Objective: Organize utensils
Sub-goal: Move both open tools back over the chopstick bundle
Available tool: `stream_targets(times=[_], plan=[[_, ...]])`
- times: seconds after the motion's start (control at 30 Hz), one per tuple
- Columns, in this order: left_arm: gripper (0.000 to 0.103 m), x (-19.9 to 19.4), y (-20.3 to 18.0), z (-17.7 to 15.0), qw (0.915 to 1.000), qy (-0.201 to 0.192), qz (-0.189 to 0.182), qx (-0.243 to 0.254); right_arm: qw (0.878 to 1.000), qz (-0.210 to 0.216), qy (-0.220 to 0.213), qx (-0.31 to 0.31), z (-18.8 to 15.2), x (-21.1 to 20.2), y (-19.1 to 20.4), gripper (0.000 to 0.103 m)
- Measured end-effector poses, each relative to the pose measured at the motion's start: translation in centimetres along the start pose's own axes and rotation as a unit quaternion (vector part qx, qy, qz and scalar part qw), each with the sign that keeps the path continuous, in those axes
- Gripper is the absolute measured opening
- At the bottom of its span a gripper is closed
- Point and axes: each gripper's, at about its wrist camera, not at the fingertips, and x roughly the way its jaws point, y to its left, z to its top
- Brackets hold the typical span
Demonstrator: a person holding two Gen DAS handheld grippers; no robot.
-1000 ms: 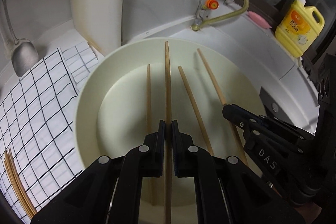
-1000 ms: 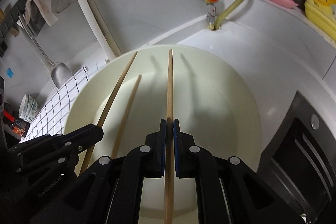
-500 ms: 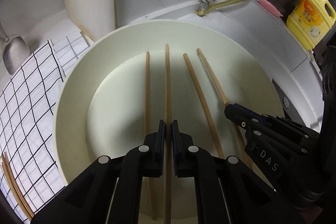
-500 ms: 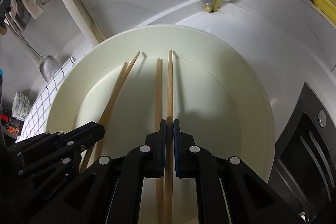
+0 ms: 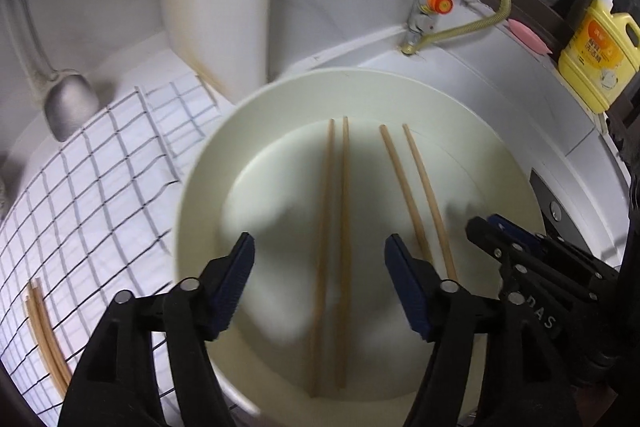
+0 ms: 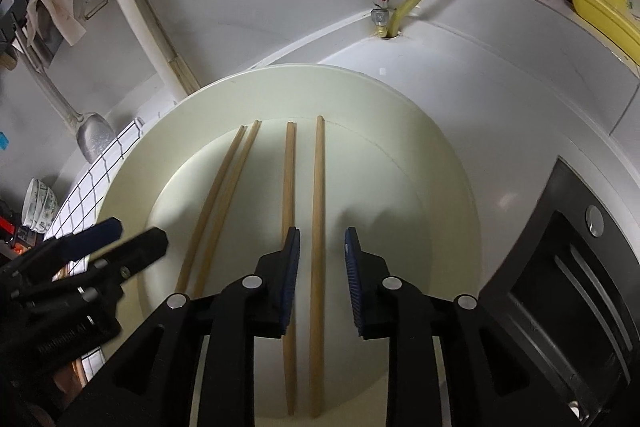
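A cream round plate (image 5: pixel 208 163) (image 6: pixel 452 187) holds several wooden chopsticks lying flat, in two pairs: a left pair (image 5: pixel 334 227) (image 6: pixel 218 203) and a right pair (image 5: pixel 416 195) (image 6: pixel 304 227). My left gripper (image 5: pixel 320 259) is open and empty above the left pair. My right gripper (image 6: pixel 322 255) is open and empty above the right pair, and shows in the left wrist view (image 5: pixel 500 239). The left gripper shows in the right wrist view (image 6: pixel 116 239). More chopsticks (image 5: pixel 44 331) lie on the checked cloth (image 5: pixel 92 179) at left.
A metal ladle (image 5: pixel 68 107) hangs at left. A gas valve with yellow hose (image 5: pixel 440 3) stands behind the plate. A yellow detergent bottle (image 5: pixel 600 51) stands at right. A stove top (image 6: pixel 568 291) lies right of the plate. A small bowl (image 6: pixel 38 203) sits far left.
Both grippers lowered their chopsticks into the plate, then opened and let go. The chopsticks now lie flat in the plate. Both grippers have pulled back slightly.
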Motion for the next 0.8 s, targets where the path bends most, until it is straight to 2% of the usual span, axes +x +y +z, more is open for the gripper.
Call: stream_targets(times=[0.3,0.53,0.8], plan=[[0.08,-4.2,2.9,-1.1,0.9993,-0.025,0.017,-0.023,1.0,0.016,-0.008,-0.013,-1.5,-2.5,2.9,0.036],[0.088,-7.7,6.2,-3.0,0.9972,-0.041,0.043,-0.046,0.998,0.032,-0.004,-0.049,-2.7,-3.9,7.5,0.044],[0.09,-10.7,11.5,-5.5,0.9922,-0.054,0.076,-0.083,0.993,0.061,0.01,-0.102,-5.1,-4.6,13.5,0.048]])
